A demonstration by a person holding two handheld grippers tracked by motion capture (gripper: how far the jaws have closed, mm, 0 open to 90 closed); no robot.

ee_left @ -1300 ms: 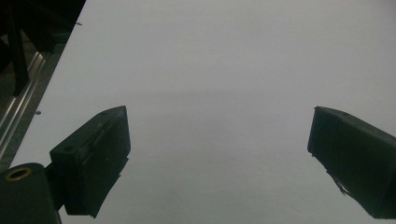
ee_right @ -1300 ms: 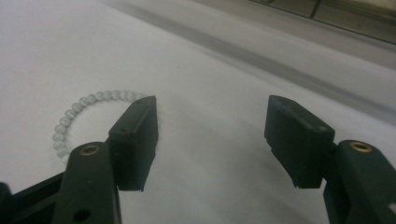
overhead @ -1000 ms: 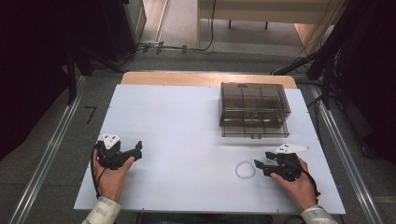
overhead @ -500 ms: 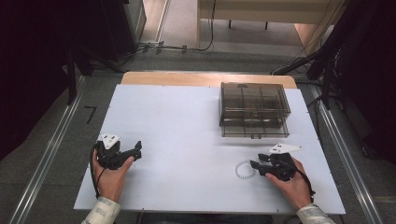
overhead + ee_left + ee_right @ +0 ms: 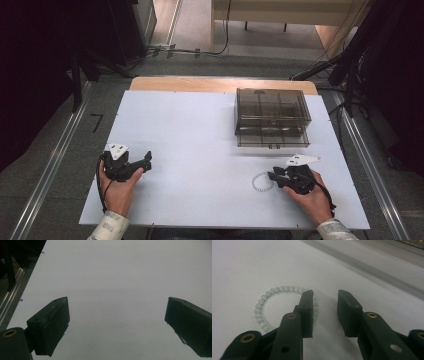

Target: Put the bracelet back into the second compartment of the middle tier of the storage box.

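Note:
A ring-shaped bracelet of pale beads [image 5: 260, 181] lies flat on the white table [image 5: 190, 130] at the front right. My right gripper [image 5: 273, 176] reaches its right edge. In the right gripper view one jaw stands inside the bracelet [image 5: 262, 307] and the other outside. The bead strand runs between them beside the inner jaw, and a gap still shows, so my right gripper [image 5: 325, 293] is open; its jaws have just been closing. My left gripper [image 5: 146, 159] rests at the front left. Its jaws stand wide open over bare table in the left gripper view [image 5: 117, 300].
A smoky transparent compartment box [image 5: 272, 117] stands at the back right of the table, behind the right hand. The table's left edge and a metal rail [image 5: 10, 295] lie close to the left gripper. Dark stands and cables ring the table.
The right gripper has slid left onto the bracelet's edge and its jaws have narrowed. The left hand and gripper have kept still.

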